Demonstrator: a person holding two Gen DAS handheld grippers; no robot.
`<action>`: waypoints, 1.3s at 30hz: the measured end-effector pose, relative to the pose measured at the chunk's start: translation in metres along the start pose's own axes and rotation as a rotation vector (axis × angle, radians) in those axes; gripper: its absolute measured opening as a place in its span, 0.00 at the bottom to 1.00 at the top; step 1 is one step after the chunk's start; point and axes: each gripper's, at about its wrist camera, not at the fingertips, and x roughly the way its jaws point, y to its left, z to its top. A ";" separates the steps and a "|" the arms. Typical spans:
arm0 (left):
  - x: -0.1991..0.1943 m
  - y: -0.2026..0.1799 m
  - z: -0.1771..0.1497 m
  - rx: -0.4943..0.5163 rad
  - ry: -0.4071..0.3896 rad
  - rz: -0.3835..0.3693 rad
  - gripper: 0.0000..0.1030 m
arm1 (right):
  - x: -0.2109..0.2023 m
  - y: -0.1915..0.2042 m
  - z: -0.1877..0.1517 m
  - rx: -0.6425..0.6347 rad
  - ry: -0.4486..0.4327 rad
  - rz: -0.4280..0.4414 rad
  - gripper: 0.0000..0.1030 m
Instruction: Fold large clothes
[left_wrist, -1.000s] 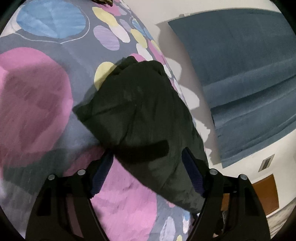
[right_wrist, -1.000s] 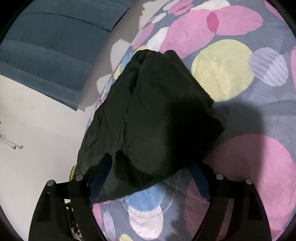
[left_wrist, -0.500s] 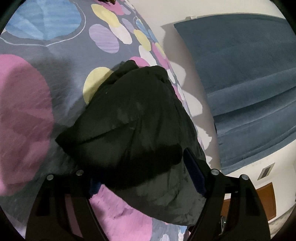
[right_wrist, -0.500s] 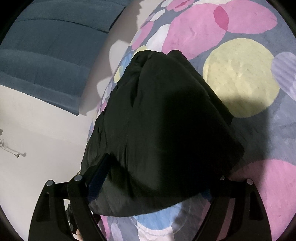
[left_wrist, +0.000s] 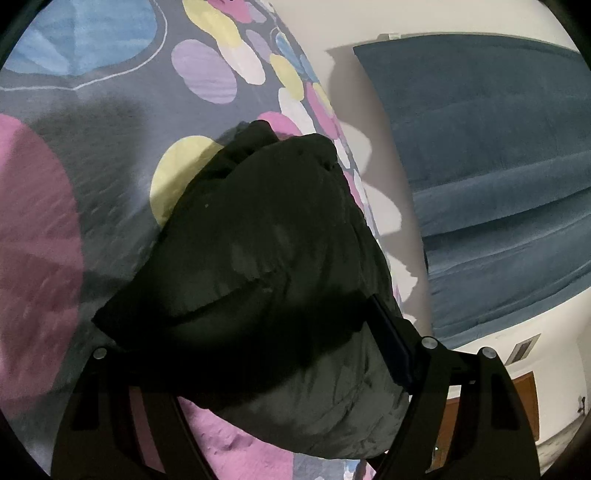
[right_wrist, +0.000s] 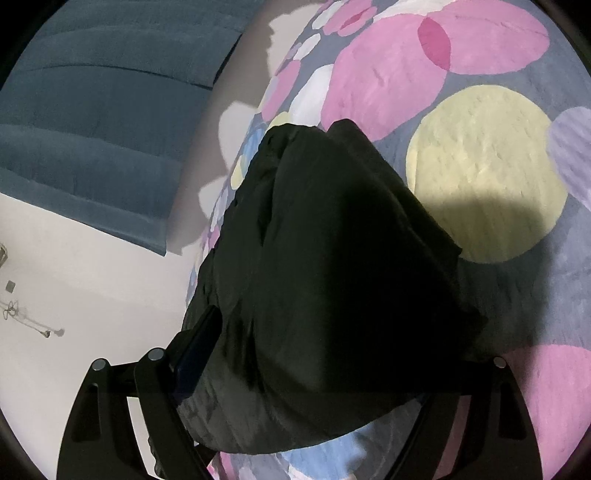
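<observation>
A bulky black padded garment lies folded in a thick bundle on a grey rug with coloured circles. It also shows in the right wrist view. My left gripper is open, its jaws spread wide either side of the near end of the bundle. One blue-padded finger shows on the right; the other is hidden under the cloth. My right gripper is open the same way, with one finger showing at the left and the other hidden by the garment.
A dark blue sofa stands beyond the rug's edge, also in the right wrist view. Pale floor lies between them. A brown door or cabinet is at the far right.
Both grippers have moved forward onto the garment, which now fills more of each view and covers one finger of each. The bundle's near edge has shifted between the jaws.
</observation>
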 end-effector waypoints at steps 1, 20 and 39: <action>0.000 0.000 0.000 -0.002 0.003 0.004 0.74 | 0.000 0.000 0.000 -0.007 -0.004 -0.007 0.81; 0.010 -0.014 -0.011 0.172 -0.005 0.178 0.29 | -0.009 -0.007 -0.010 -0.070 -0.040 -0.110 0.33; -0.002 -0.022 -0.026 0.219 -0.008 0.199 0.19 | -0.016 0.000 -0.018 -0.074 -0.053 -0.104 0.23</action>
